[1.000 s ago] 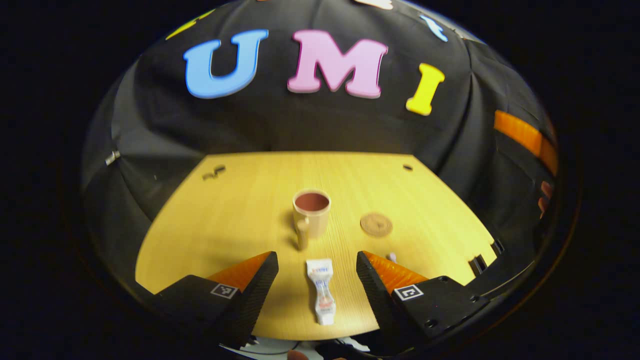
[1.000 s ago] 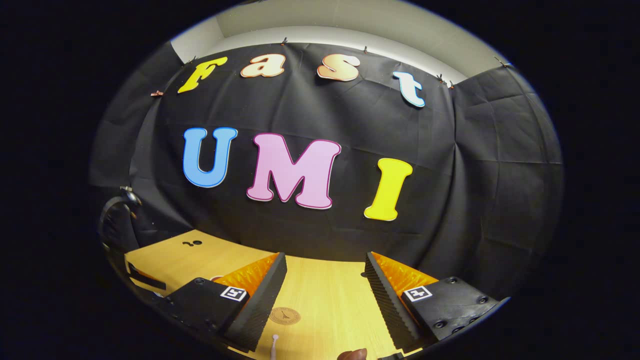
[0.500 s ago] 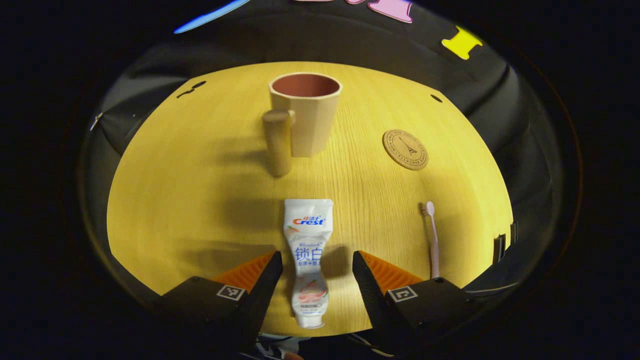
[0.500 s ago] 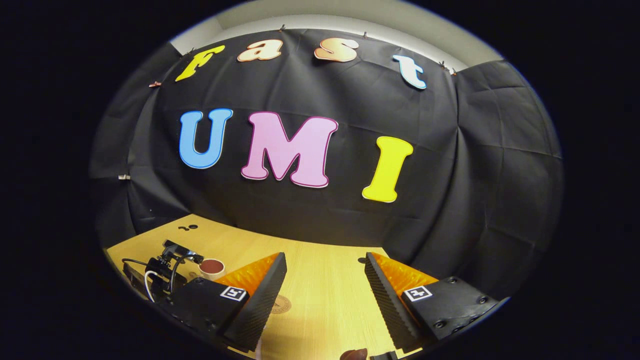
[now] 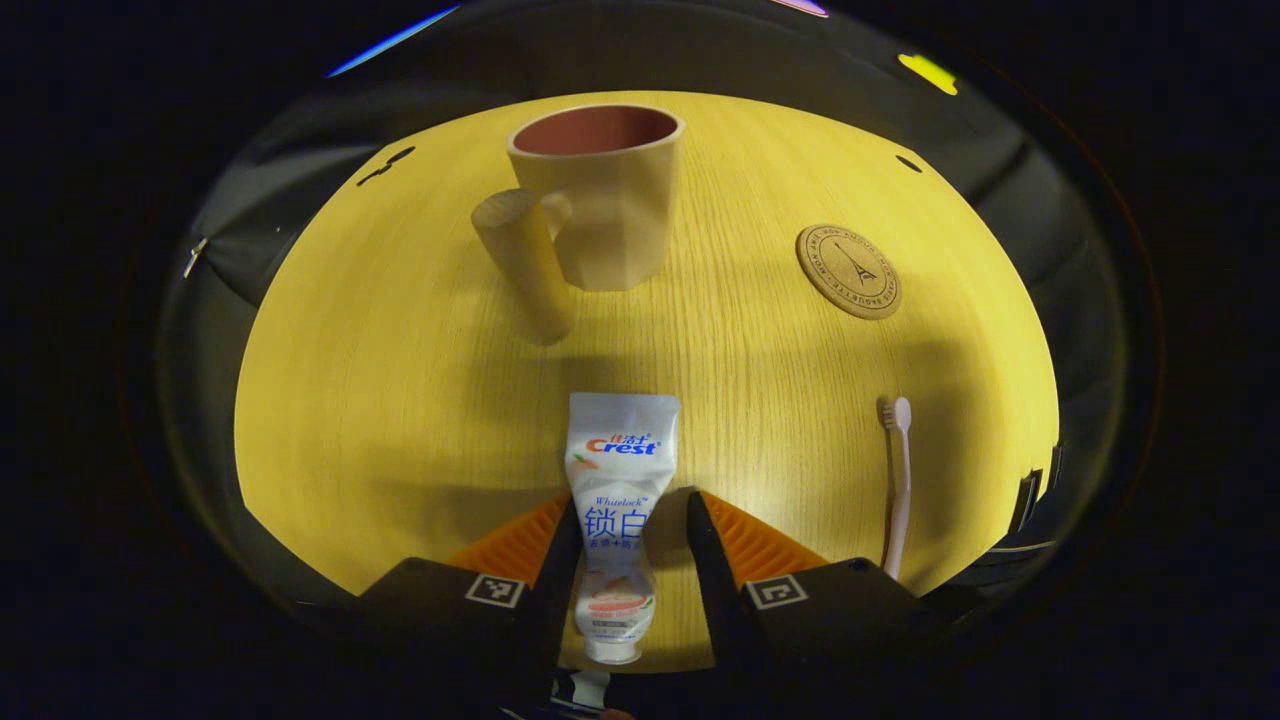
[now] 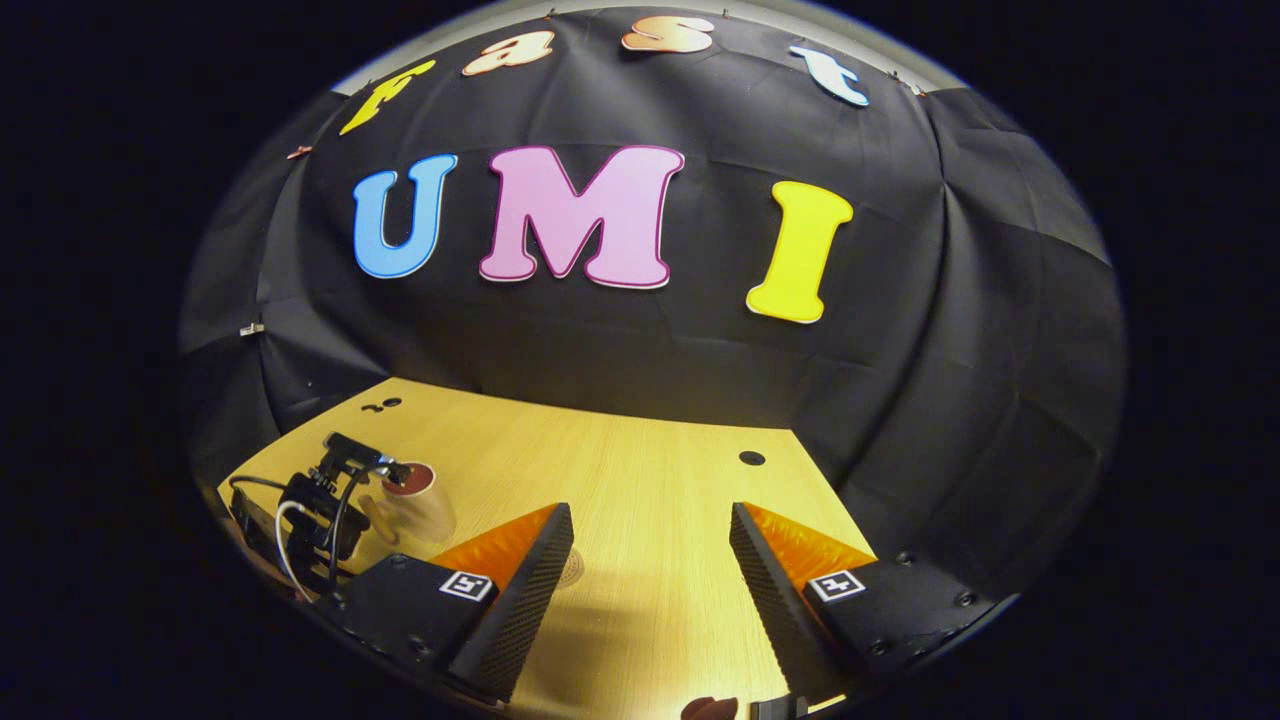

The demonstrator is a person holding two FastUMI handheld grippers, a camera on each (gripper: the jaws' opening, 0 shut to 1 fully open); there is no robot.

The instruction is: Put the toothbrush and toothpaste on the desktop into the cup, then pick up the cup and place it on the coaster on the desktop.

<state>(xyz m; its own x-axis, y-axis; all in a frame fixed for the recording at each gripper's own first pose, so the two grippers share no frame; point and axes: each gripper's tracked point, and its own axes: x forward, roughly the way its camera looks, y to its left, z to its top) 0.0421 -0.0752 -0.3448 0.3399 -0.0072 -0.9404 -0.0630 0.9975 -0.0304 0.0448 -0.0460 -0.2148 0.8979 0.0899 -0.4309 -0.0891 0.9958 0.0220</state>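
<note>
A white toothpaste tube (image 5: 618,470) lies flat on the wooden desktop (image 5: 400,400), cap end toward me. My left gripper (image 5: 628,512) straddles its lower half, open; one finger touches the tube's side and a small gap shows at the other. Beyond stands the beige cup (image 5: 605,195) with a reddish inside and a peg-like handle. A round cork coaster (image 5: 849,270) lies to its right. The pink toothbrush (image 5: 897,480) lies at the right edge. My right gripper (image 6: 650,540) hovers open and holds nothing above the desktop (image 6: 650,470); the cup (image 6: 420,505) and the other gripper (image 6: 320,500) show at its left.
Black cloth walls close the desktop at the back and both sides. A small round hole (image 6: 751,458) marks the far right of the desktop. A sliver of the coaster (image 6: 573,567) peeks out beside my right gripper's left finger.
My left gripper has come down and forward onto the toothpaste tube, and its fingers have narrowed around it. My right gripper has tilted downward, showing more of the desktop.
</note>
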